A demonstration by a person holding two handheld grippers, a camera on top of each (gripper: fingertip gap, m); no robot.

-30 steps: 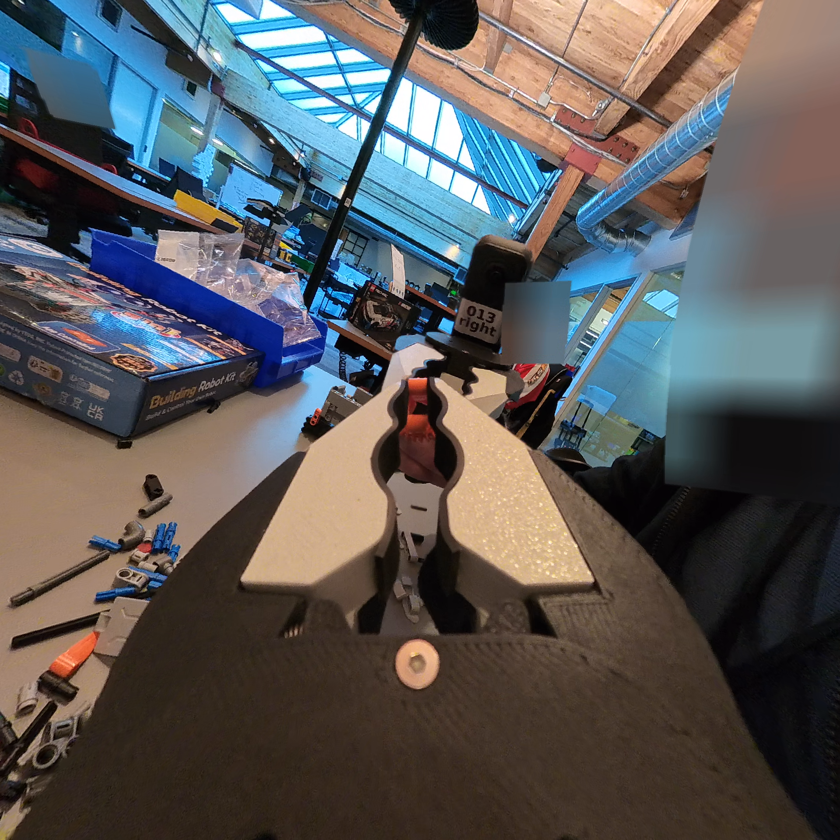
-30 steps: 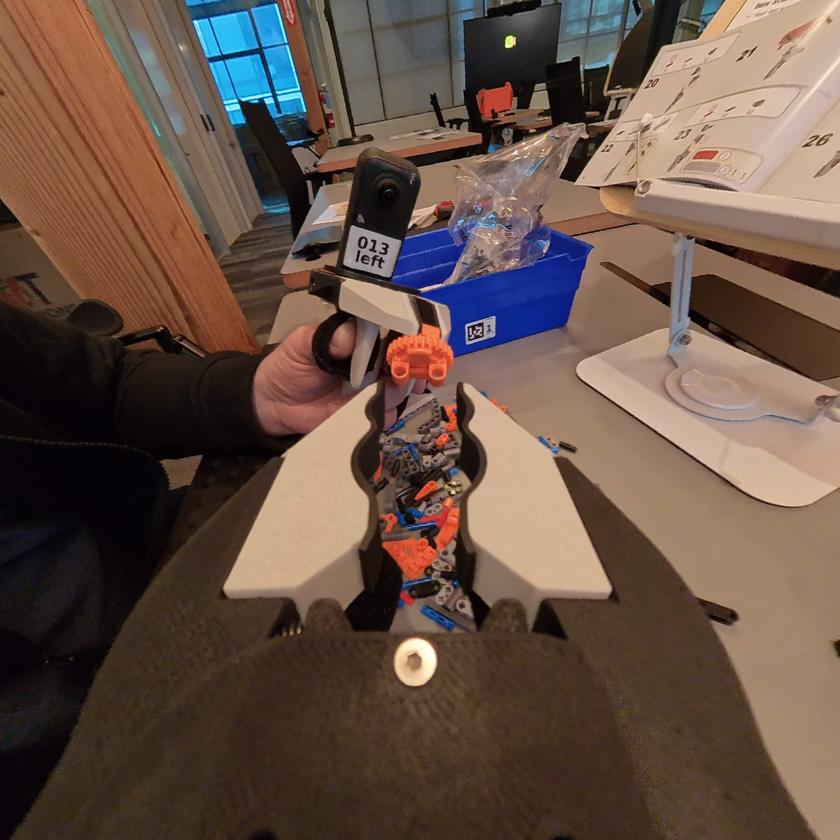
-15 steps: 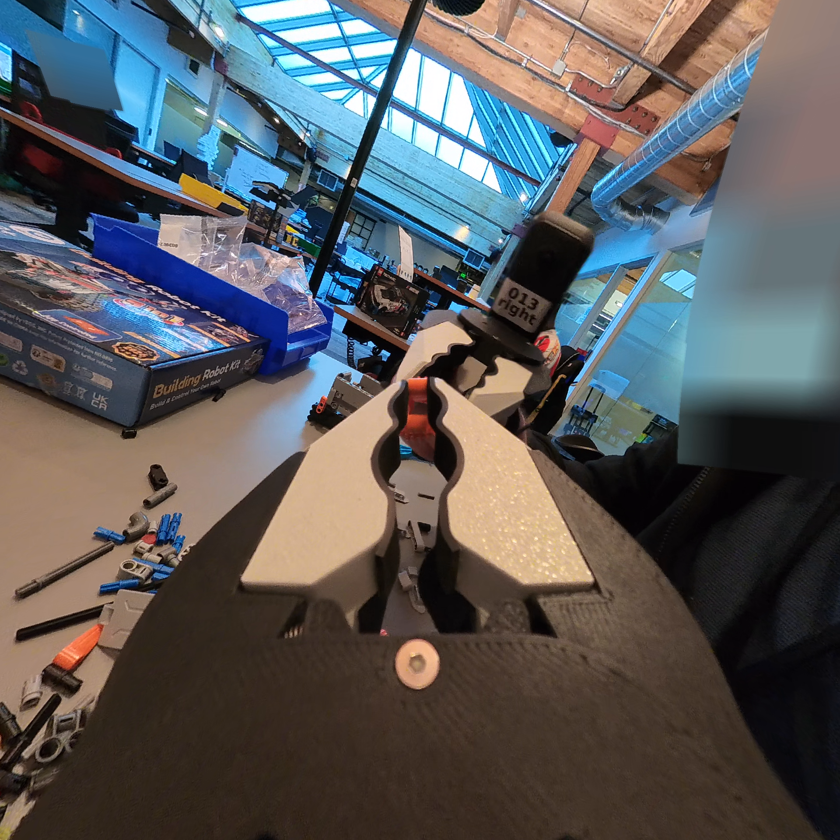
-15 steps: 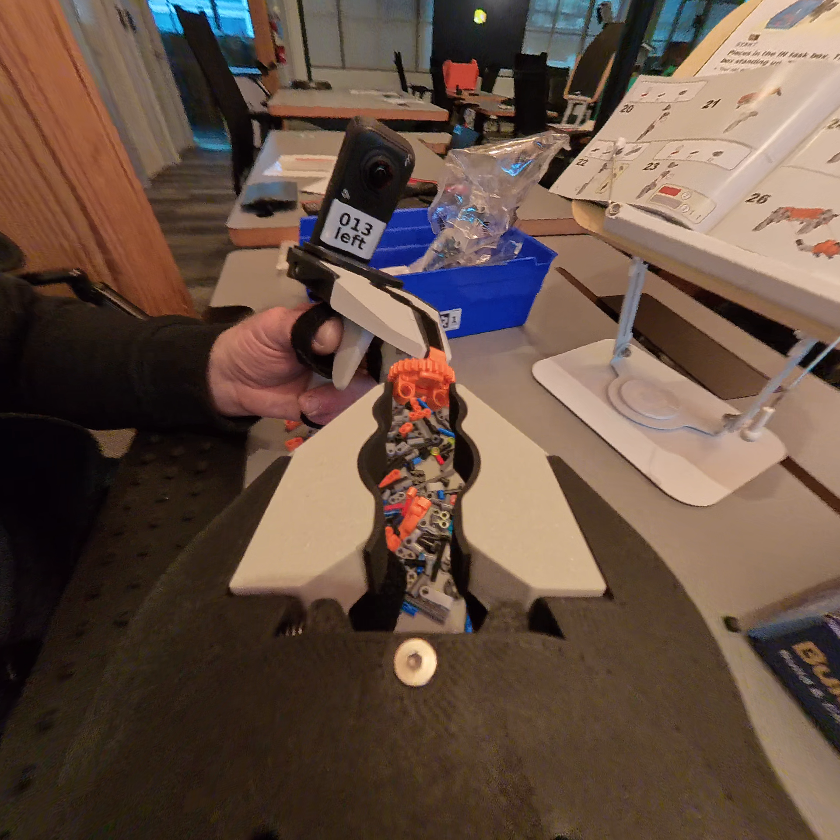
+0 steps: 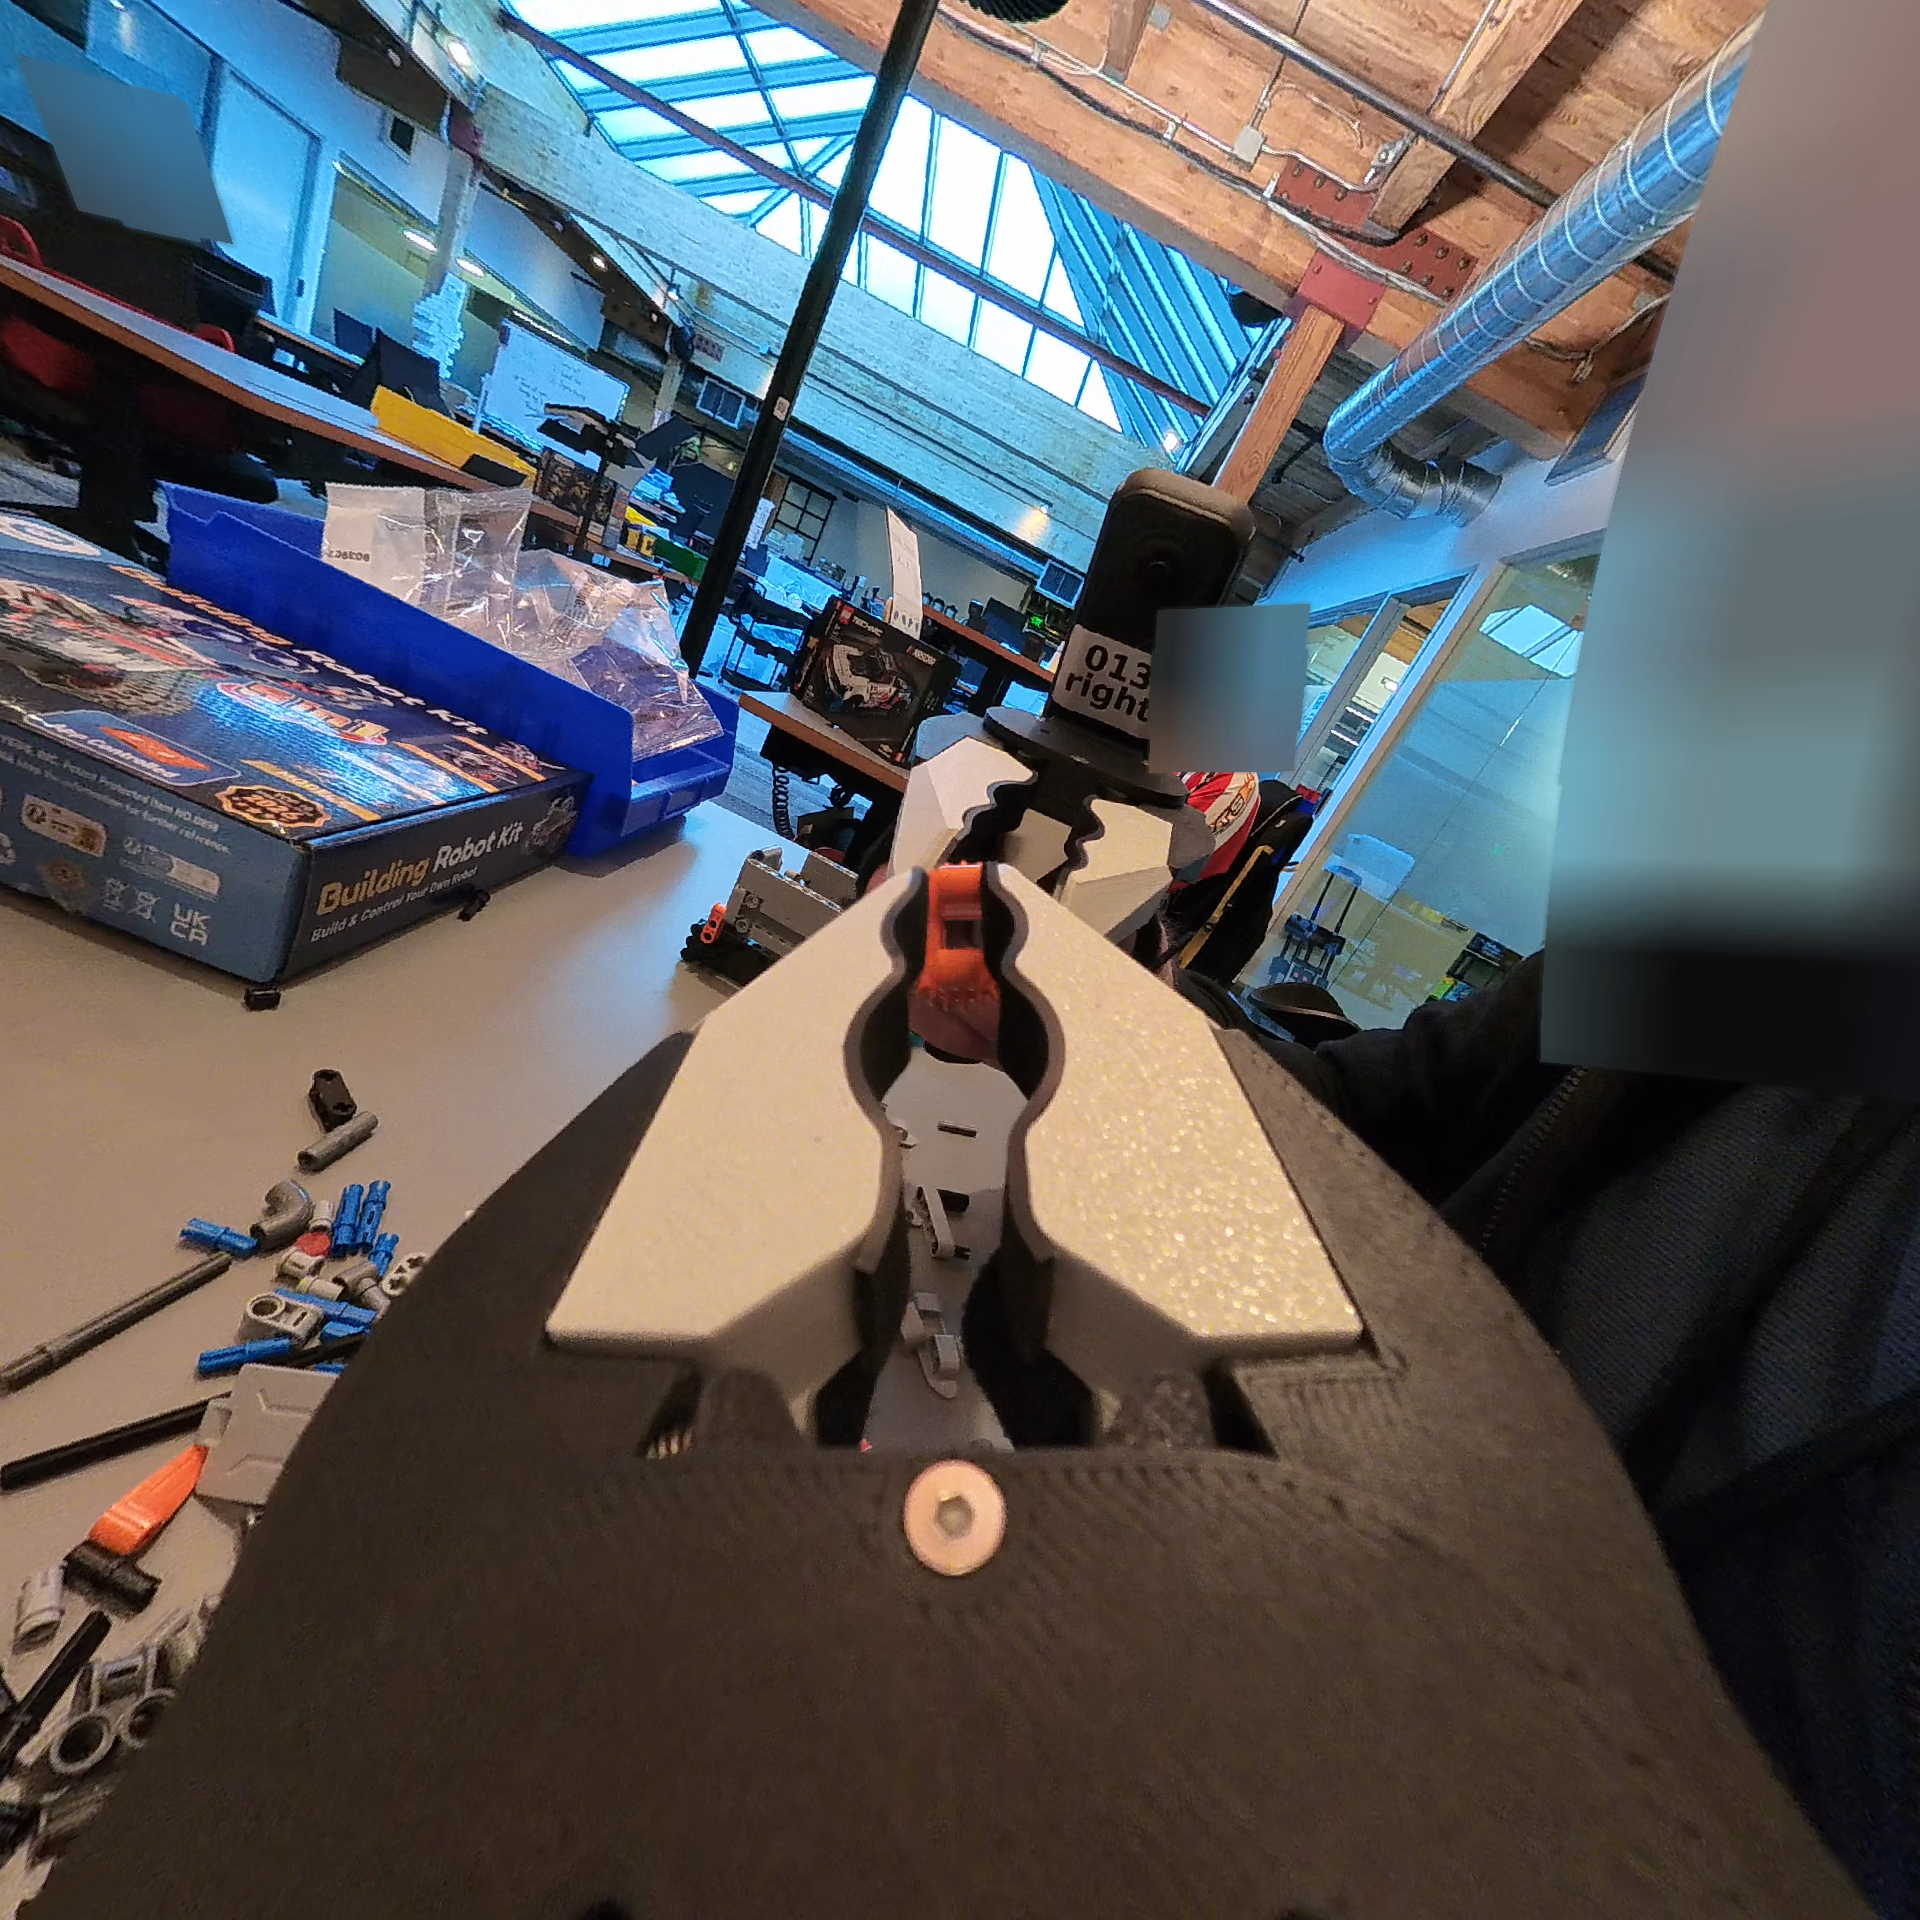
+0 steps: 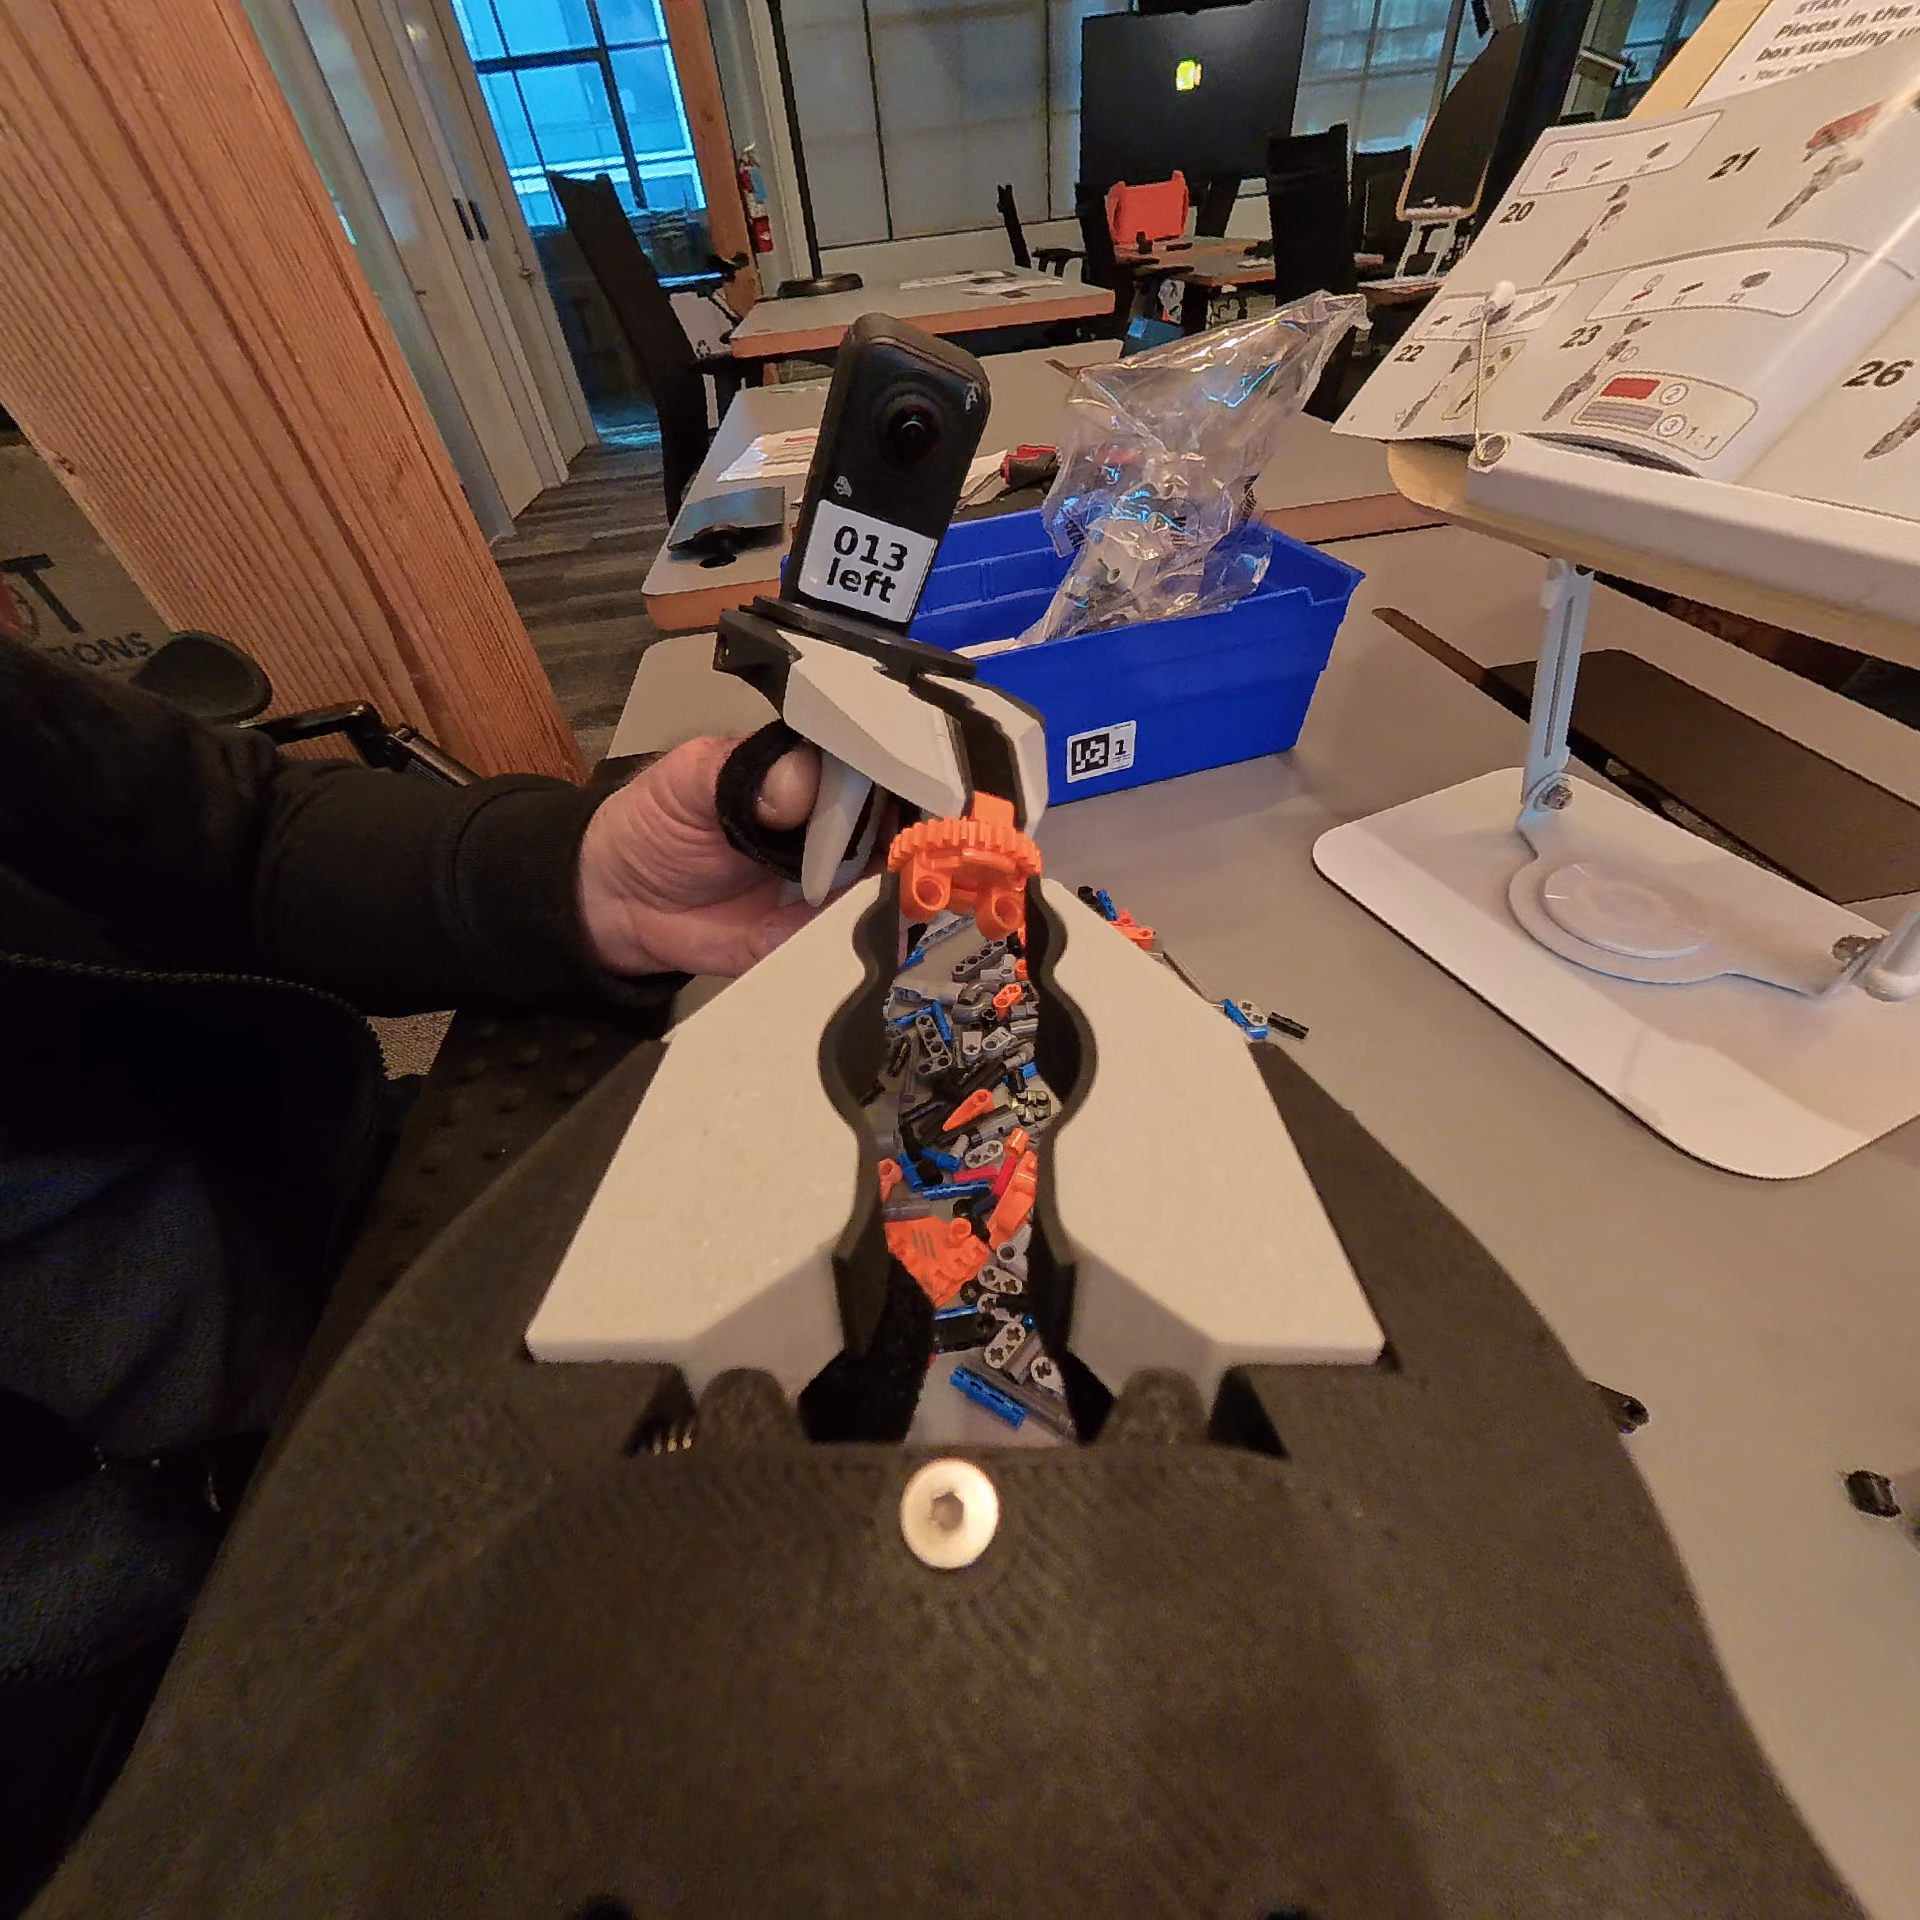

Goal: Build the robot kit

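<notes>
From my left wrist view, the orange gear piece (image 5: pixel 954 940) shows only as a thin sliver between my left gripper's (image 5: pixel 956 904) fingers; its lower part sinks into the gap. I cannot tell whether the right gripper (image 5: pixel 1039 831) beyond it touches it (its tips sit behind mine). The loose parts (image 5: pixel 260 1309) along the bench's left edge run under the black gripper body and off the picture's edge. From my right wrist view, the parts pile (image 6: pixel 966 1132) shows only through the slot between the fingers. The instruction booklet (image 6: pixel 1683 312) is cut off at the right edge, and the contents of the plastic bag (image 6: pixel 1164 478) are too small to tell.
</notes>
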